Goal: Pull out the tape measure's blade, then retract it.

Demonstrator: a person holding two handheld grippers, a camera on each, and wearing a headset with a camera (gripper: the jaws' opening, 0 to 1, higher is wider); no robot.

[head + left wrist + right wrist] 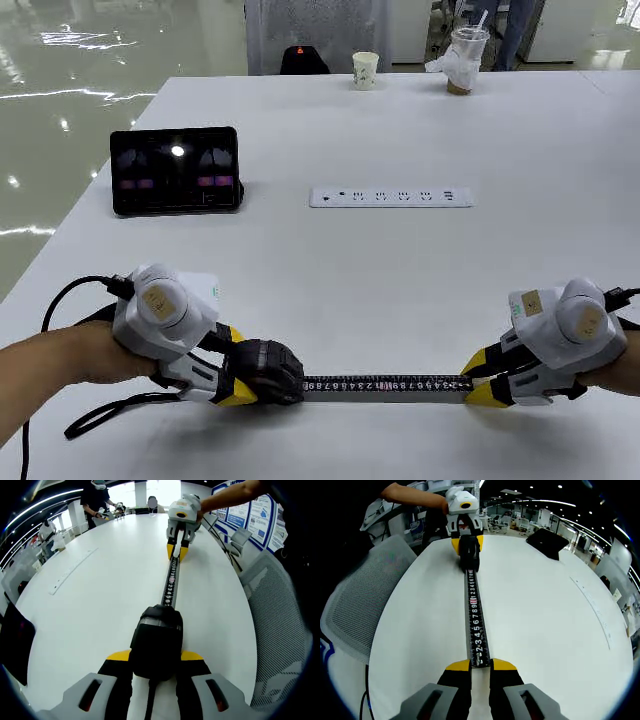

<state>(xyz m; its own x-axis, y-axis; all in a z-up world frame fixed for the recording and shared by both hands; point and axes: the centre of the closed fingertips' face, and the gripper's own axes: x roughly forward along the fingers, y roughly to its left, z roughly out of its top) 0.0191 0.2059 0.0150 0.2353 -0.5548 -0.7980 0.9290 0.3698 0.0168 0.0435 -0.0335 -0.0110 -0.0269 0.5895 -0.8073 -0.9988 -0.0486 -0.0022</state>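
The left tool [238,366] is clamped on the black tape measure [270,370] at the near left of the table [400,270], and the right tool [478,379] pinches the tip of its blade [385,384] at the near right. The drawn-out blade lies flat, long axis left to right along the near edge. Retracting likely means easing the right tool leftward over bare table, with the power strip [390,197] well beyond.

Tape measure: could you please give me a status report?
Left tool shut on tape measure case. Right tool shut on tip of blade, drawn out flat on table. Power strip well apart.
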